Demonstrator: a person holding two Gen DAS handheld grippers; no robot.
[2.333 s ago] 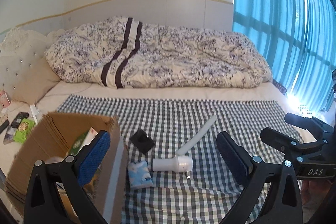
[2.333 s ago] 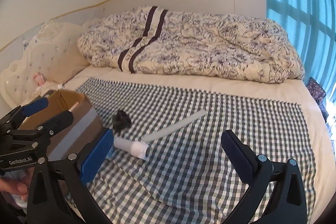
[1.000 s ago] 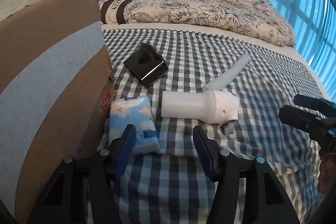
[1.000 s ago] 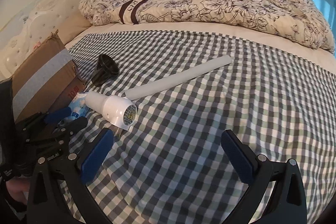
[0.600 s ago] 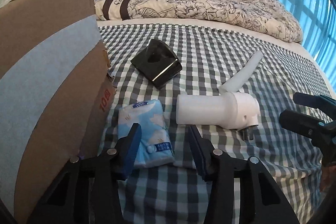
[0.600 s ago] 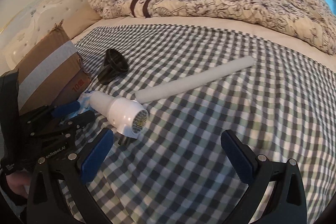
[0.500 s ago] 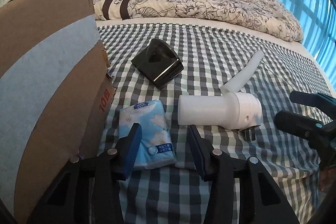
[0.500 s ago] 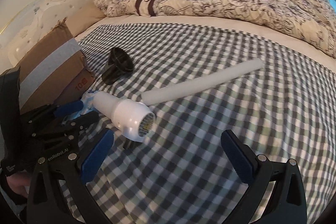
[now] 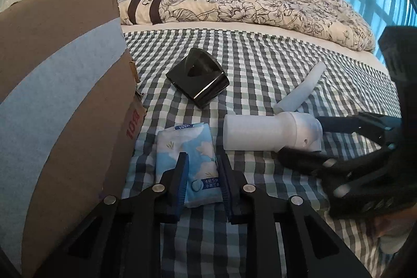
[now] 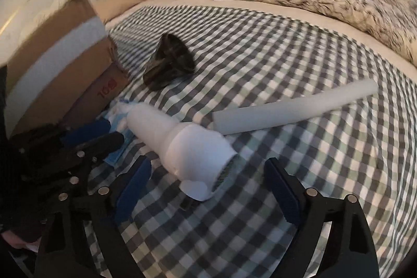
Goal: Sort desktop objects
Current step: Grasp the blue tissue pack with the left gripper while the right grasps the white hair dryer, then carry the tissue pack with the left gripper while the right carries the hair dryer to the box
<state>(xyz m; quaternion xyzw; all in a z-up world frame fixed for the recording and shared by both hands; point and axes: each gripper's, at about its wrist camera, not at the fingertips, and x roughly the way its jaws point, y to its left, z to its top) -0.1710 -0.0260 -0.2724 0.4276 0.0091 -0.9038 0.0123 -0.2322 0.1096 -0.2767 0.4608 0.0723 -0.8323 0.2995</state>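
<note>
Pinching the soft tissue pack (image 9: 189, 158), left tool (image 9: 202, 177); right tool (image 10: 208, 189) spread wide.

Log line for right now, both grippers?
left gripper: closing around tissue pack | right gripper: open, at white hair dryer | cardboard box: beside pack

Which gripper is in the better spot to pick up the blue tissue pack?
The left gripper. Its fingers already sit on both sides of the tissue pack, beside the cardboard box. The right gripper is wide open in front of the white hair dryer instead.
</note>
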